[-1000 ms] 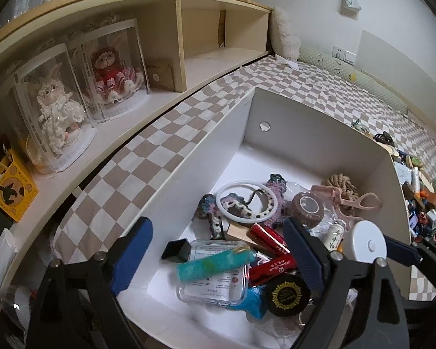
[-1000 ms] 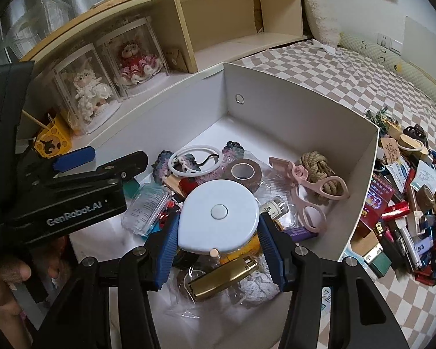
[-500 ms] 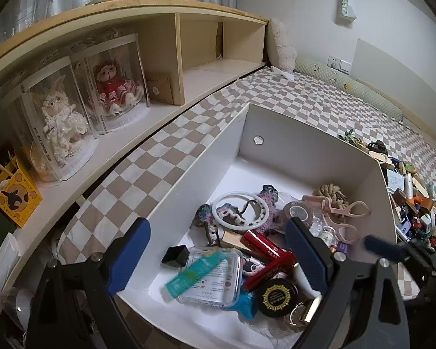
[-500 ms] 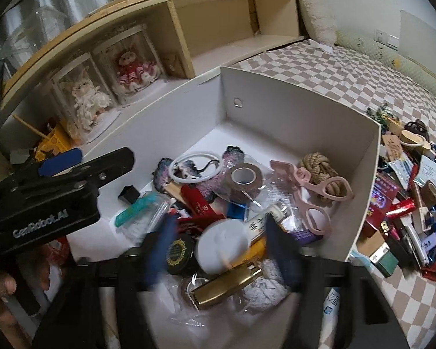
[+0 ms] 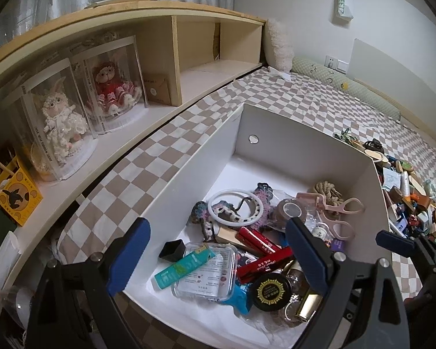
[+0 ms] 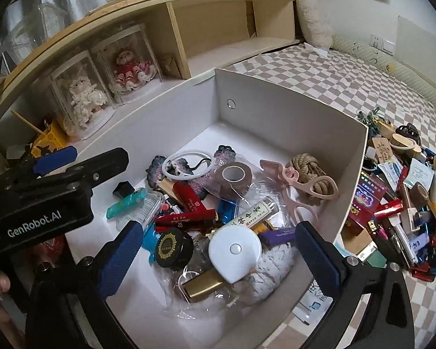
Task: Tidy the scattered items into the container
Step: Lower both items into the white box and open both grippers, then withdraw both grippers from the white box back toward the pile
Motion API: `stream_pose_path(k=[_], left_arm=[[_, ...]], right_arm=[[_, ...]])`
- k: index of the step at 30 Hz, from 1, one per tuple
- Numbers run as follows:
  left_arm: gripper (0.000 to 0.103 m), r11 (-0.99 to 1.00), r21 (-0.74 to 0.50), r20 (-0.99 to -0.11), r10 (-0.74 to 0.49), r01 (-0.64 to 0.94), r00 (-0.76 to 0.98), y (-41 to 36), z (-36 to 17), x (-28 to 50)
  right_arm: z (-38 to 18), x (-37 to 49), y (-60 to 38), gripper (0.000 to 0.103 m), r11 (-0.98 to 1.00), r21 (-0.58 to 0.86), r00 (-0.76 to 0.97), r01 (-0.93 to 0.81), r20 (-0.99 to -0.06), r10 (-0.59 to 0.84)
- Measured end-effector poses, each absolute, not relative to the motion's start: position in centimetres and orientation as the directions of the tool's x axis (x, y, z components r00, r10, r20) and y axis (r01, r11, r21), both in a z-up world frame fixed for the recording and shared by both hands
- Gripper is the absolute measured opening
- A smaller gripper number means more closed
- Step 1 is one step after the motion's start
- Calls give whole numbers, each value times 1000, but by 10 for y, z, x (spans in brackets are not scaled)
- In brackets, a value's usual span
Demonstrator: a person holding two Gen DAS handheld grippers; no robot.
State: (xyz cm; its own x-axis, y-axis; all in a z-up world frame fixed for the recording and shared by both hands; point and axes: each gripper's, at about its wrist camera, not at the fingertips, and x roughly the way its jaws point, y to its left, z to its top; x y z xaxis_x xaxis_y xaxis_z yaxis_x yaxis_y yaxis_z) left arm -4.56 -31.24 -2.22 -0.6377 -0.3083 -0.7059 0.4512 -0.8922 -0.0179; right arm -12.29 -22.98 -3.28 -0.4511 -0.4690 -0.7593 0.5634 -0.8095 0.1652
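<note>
A white box (image 5: 279, 128) (image 6: 276, 99) sits on the checkered bed and holds several small items. A white round tape measure (image 6: 235, 250) lies in it on the near pile, beside a black jar (image 6: 173, 248) and a gold lighter (image 6: 203, 286). My right gripper (image 6: 218, 258) is open and empty just above the tape measure. My left gripper (image 5: 218, 258) is open and empty above the box's near left end, over a teal lighter (image 5: 184, 264) on a clear case (image 5: 206, 276). The scattered items (image 6: 407, 197) lie in a pile to the right of the box.
A wooden shelf (image 5: 165, 58) with two boxed dolls (image 5: 81, 101) runs along the left. A yellow box (image 5: 16, 195) stands at its near end. Checkered bedding (image 5: 319, 99) stretches behind the box. The left gripper's body (image 6: 37, 203) shows in the right wrist view.
My right gripper opened and let go of the white tape measure, which now lies in the box. Both grippers have pulled back and up a little.
</note>
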Motion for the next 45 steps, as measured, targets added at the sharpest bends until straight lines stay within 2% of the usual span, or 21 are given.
stream_pose_path(k=[2,20,29,40,45], left_arm=[[103,-892,-26,-705,-304,451,-641,-312,-21,-44],[103,-893,-31,-691,-306,450,-655,-295,-7,-23],[103,-913,-38,-630,-294,406,-719,-266,17,-3],[103,-928,-64,-602,-257,366,-756,-232,32,14],[103,-931,-31,-587,-279,364,-761,-215,36,22]], right_arm=[[-32,-122,-227,103,-810,165,-452,562,-759,-469],[-15,-112,-197,103,-829,155,-488,537,-745,-455],[7,-99,-164,103,-848,153,-543,508,-707,-453],[34,-76,-112,103,-875,131,-621,467,-655,-430],[42,-68,-89,103,-887,127,-643,444,-645,-414]])
